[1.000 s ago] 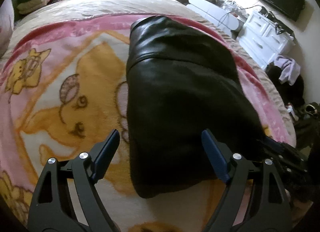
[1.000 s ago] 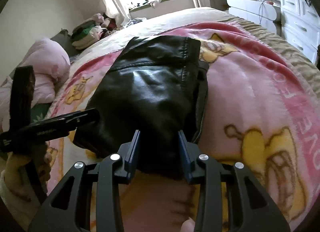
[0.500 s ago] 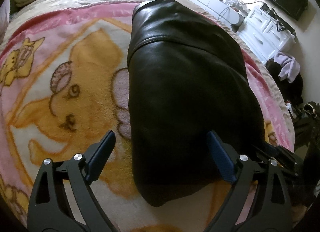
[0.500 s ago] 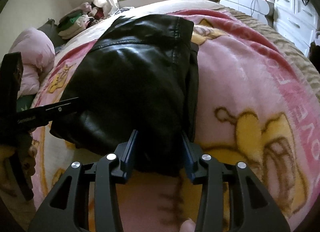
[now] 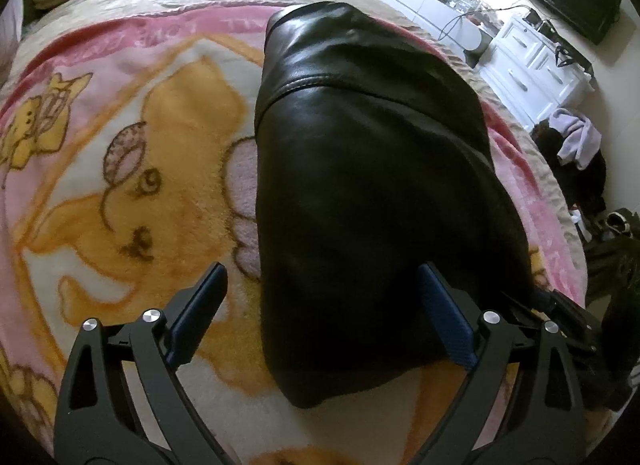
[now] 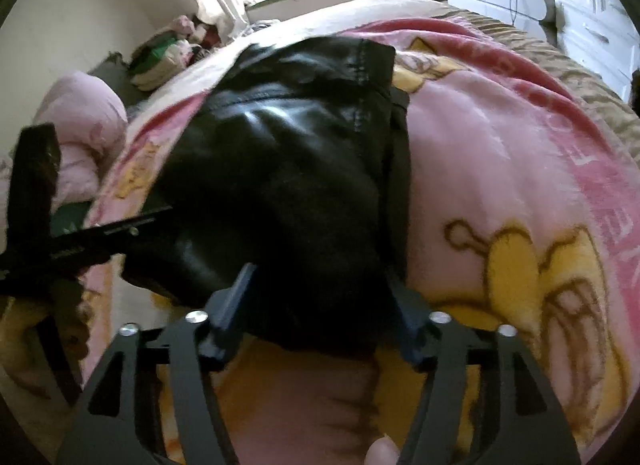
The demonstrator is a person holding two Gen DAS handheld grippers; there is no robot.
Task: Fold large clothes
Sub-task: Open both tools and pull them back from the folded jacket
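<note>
Folded glossy black leather jacket [image 5: 372, 193], smooth w/ stitched seams, lies on fuzzy pink-and-yellow cartoon fleece blanket [image 5: 120, 169], running 6 to 12 o'clock. Left gripper [image 5: 322, 321] jaws wide apart, straddling its near edge, not pinching. Right gripper [image 6: 320, 305] jaws just been opening; jacket hem between, unclamped.
</note>
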